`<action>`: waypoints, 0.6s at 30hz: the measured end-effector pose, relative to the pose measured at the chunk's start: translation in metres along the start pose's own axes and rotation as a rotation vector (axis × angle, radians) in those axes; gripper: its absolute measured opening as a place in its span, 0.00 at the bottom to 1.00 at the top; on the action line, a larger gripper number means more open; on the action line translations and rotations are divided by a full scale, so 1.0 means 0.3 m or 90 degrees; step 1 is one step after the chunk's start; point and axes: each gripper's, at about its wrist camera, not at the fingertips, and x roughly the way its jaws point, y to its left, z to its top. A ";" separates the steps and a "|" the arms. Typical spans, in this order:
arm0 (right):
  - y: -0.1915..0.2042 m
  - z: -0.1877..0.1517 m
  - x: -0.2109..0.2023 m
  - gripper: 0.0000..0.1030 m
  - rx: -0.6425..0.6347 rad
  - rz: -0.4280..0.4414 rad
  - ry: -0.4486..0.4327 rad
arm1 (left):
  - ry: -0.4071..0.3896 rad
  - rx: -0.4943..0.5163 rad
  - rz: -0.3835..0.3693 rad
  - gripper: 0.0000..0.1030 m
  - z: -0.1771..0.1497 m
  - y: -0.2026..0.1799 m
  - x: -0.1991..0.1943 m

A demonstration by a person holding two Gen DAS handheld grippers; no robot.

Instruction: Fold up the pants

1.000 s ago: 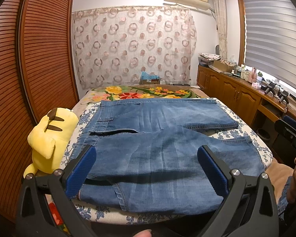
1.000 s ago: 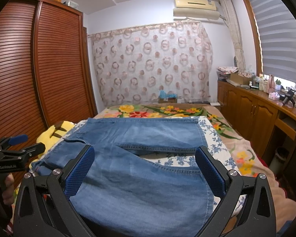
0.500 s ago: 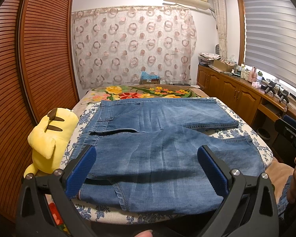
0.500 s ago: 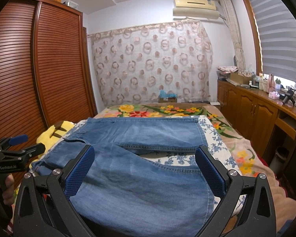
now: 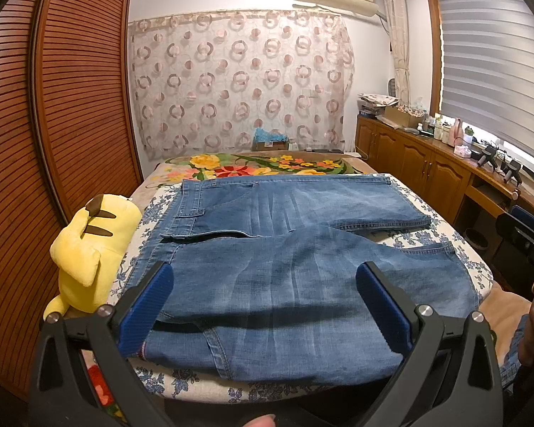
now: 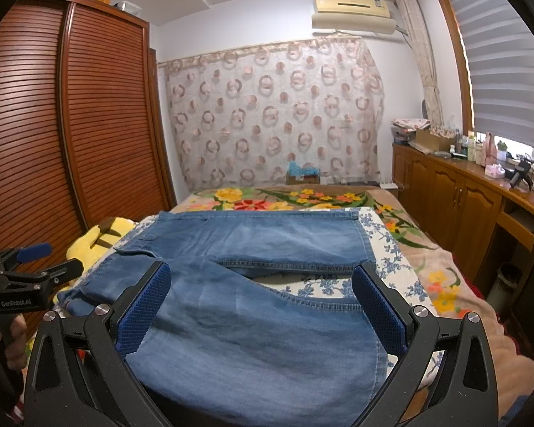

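Across the bed's near edge (image 5: 203, 388), the pants (image 5: 284, 284) lie flat, untouched, waistband toward its left side.
Left gripper (image 5: 267, 306) and right gripper (image 6: 263, 306) hover above with tongs wide; a shallow pinch could lift one denim layer, skewing the fold, or nudge the yellow plush toy (image 5: 89, 249) at the left edge.

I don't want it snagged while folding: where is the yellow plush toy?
In the left wrist view, the yellow plush toy lies left of the jeans, by the wardrobe.
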 end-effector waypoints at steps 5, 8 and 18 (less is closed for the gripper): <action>-0.001 -0.002 0.000 1.00 0.000 0.000 0.000 | 0.000 0.000 0.001 1.00 0.003 -0.003 0.000; -0.002 -0.002 0.001 1.00 0.000 0.000 0.001 | 0.001 0.001 0.001 1.00 0.004 -0.003 0.000; -0.002 -0.002 0.000 1.00 0.001 0.001 0.001 | 0.001 0.001 0.001 1.00 0.003 -0.002 0.000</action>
